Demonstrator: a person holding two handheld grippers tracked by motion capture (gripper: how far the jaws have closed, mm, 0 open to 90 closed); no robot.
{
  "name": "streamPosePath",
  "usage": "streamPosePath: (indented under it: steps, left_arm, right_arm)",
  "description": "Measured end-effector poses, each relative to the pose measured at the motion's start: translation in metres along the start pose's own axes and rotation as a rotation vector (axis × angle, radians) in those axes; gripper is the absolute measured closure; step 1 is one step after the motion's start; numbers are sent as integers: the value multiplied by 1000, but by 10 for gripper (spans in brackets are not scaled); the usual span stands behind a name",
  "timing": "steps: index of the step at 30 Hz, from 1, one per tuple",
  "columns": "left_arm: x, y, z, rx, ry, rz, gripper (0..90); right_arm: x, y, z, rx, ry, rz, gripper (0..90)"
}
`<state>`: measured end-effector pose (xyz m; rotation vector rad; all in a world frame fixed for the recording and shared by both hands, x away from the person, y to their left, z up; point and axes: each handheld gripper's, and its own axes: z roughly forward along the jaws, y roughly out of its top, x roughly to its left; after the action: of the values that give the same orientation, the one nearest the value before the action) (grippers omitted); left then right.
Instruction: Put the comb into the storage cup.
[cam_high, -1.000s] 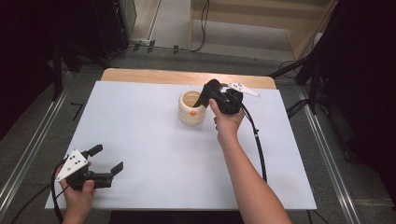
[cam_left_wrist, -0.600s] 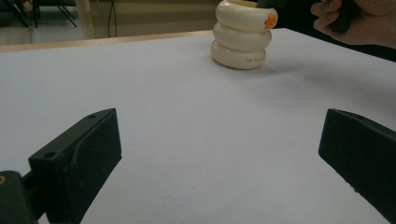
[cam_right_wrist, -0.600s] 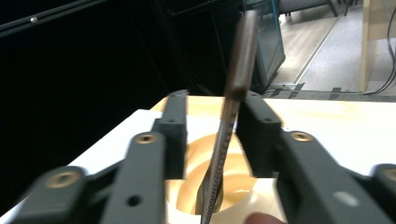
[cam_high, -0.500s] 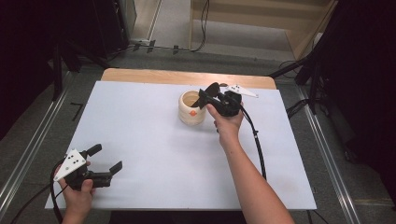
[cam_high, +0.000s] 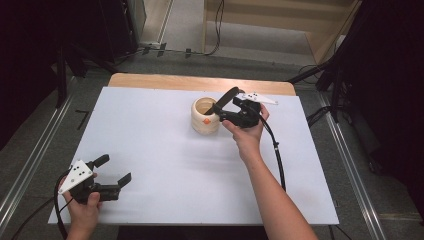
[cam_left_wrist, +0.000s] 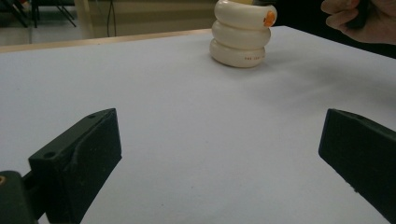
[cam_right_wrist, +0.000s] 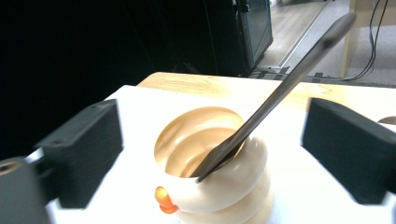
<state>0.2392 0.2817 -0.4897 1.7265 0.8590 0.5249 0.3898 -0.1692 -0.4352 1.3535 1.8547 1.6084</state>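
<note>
While my left gripper (cam_high: 114, 170) rests with jaws spread on the white table (cam_high: 150, 150) well short of the cream cup (cam_high: 205, 116), dark racks and wood flooring lie beyond it. My right gripper (cam_high: 226, 103) has just been opening; its jaws now stand wide beside the cup, gripping nothing, and the dark spoon (cam_right_wrist: 275, 95) leans in the cup between them.

Both black grippers, left gripper (cam_high: 111, 170) and right gripper (cam_high: 226, 102), carry dotted grey plates and trailing black cables.

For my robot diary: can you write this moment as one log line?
right gripper: open, just released | black utensil: leaning in cream ringed cup | left gripper: open, holding nothing
</note>
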Motion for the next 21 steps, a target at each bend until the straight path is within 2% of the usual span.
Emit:
streamPosePath:
  steps: [2,5,10,17,21]
  left_arm:
    - [0,0,0,0,-2,5,0]
    - [-1,0,0,-2,-3,5,0]
    - [-1,0,0,-2,-6,7,0]
    - [-1,0,0,-2,-8,8,0]
    - [-1,0,0,-1,-9,9,0]
  right_arm:
    - [1,0,-2,-2,-8,-19,0]
    - [1,-1,-5,1,6,-37,0]
    - [0,-2,-13,-12,25,-28,0]
    - [0,-4,-24,-18,0,-55,0]
    - [-3,-6,-30,-24,3,-57,0]
